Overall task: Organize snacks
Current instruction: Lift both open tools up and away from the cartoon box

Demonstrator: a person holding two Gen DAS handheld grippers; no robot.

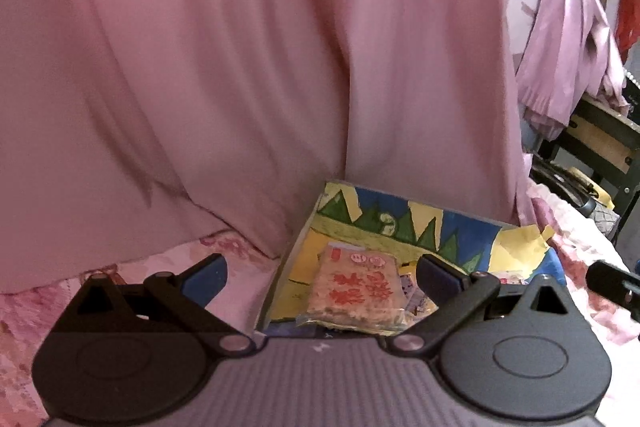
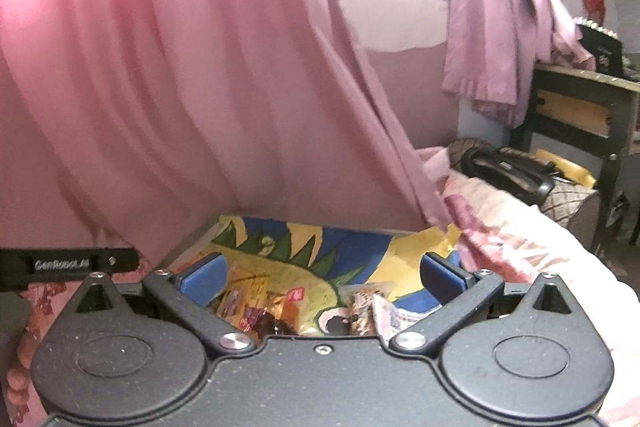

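Observation:
A box (image 1: 404,223) with painted yellow, blue and green walls stands on a pink floral bedspread. In the left wrist view a clear packet of pale crisps with red writing (image 1: 354,291) lies inside it, with other small packets beside it. My left gripper (image 1: 320,277) is open and empty, just above the packet. In the right wrist view the same box (image 2: 352,247) holds several snack packets (image 2: 280,307). My right gripper (image 2: 322,277) is open and empty, over the box.
A pink curtain (image 1: 240,67) hangs close behind the box. To the right are a dark wooden table (image 2: 584,107), a black bag (image 2: 512,171) and hanging lilac clothes (image 2: 504,27). The bedspread (image 2: 520,239) drops off at the right.

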